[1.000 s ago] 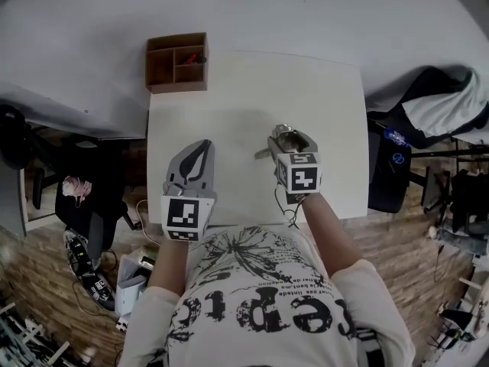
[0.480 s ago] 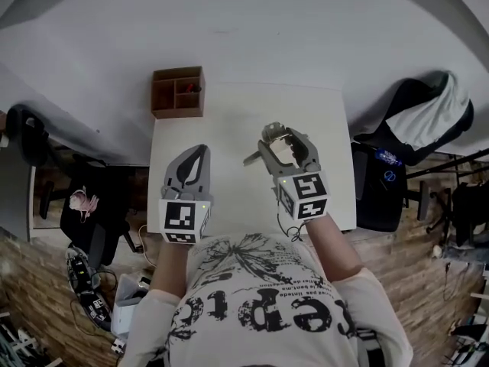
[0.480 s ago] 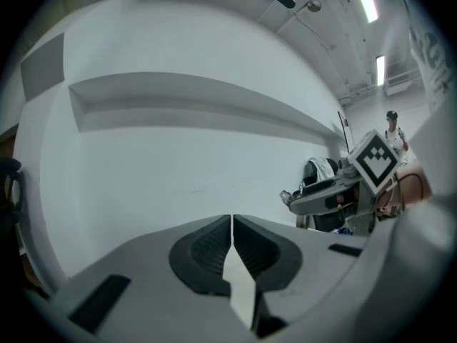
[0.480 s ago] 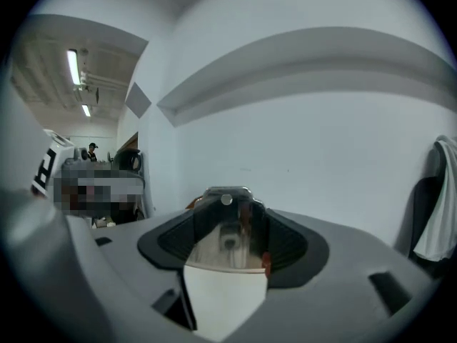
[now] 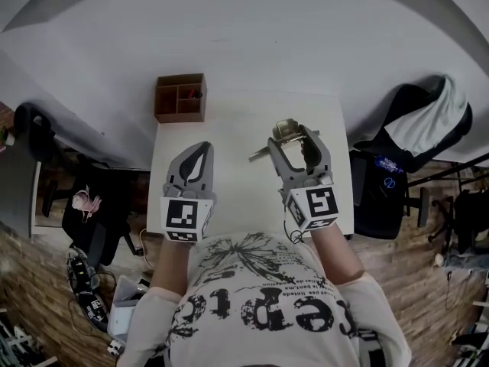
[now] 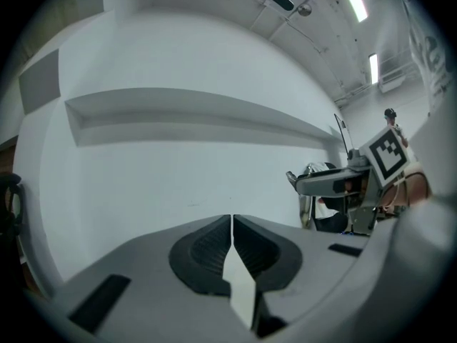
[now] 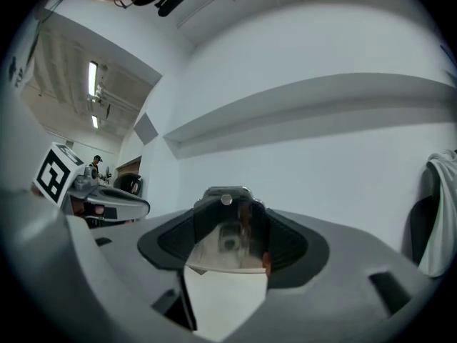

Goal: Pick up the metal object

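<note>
My right gripper is shut on the metal object, a shiny steel piece with a flat tongue sticking out to the left, held well above the white table. In the right gripper view the metal object fills the gap between the two dark pads, and my right gripper points at the pale wall. My left gripper hovers over the table's left half, shut and empty; in the left gripper view my left gripper has its pads pressed together.
A brown wooden organiser with several compartments stands at the table's far left corner. A dark chair with a pale garment is at the right. A black chair and floor clutter lie at the left.
Both grippers have risen far above the table, which now looks smaller. The right gripper has carried the metal object up and slightly right. The left gripper stayed shut.
</note>
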Demonstrator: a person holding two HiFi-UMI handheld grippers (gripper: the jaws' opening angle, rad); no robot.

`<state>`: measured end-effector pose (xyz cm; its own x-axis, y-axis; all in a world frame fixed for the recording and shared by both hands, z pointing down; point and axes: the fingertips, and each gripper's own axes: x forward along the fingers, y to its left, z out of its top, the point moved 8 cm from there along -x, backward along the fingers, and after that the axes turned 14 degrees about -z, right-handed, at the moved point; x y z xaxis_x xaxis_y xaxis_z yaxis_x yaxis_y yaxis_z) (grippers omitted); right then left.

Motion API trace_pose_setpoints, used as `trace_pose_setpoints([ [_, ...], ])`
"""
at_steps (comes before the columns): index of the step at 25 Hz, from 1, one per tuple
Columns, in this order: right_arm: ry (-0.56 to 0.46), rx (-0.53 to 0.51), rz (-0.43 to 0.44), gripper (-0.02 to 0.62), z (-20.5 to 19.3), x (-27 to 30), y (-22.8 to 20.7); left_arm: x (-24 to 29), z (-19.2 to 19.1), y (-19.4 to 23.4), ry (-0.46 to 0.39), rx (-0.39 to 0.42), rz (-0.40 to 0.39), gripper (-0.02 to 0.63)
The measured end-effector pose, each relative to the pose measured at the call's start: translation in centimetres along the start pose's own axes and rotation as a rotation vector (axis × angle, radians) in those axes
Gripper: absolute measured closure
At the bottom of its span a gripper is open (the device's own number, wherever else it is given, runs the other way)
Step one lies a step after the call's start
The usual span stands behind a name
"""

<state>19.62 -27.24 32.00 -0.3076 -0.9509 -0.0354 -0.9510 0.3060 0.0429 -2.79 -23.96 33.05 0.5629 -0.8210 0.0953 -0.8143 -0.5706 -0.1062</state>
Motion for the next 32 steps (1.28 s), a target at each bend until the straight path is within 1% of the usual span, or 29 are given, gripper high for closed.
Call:
trace_pose_setpoints([
  [7, 0.022, 0.007, 0.001, 0.314, -0.6, 0.1, 0.0, -0.1, 0.7, 0.0, -0.023, -0.007, 0.005, 0.594],
  [14, 0.064, 0.010, -0.044, 0.314, -1.3, 0.3, -0.1, -0.4, 1.0, -0.1, -0.037, 0.025, 0.003, 0.594],
  [19, 0.075, 0.007, -0.043, 0.315, -1.4, 0.5, 0.0, -0.2, 1.1, 0.1, -0.019, 0.021, 0.007, 0.594],
  [23, 0.090, 0.013, -0.051, 0.316, -1.7, 0.5, 0.1, 0.1, 1.4, 0.1, -0.024, 0.029, -0.001, 0.594],
  [32, 0.110, 0.029, -0.047, 0.316, -2.4, 0.6, 0.4, 0.4, 0.8, 0.3, -0.008, 0.014, 0.001, 0.594],
])
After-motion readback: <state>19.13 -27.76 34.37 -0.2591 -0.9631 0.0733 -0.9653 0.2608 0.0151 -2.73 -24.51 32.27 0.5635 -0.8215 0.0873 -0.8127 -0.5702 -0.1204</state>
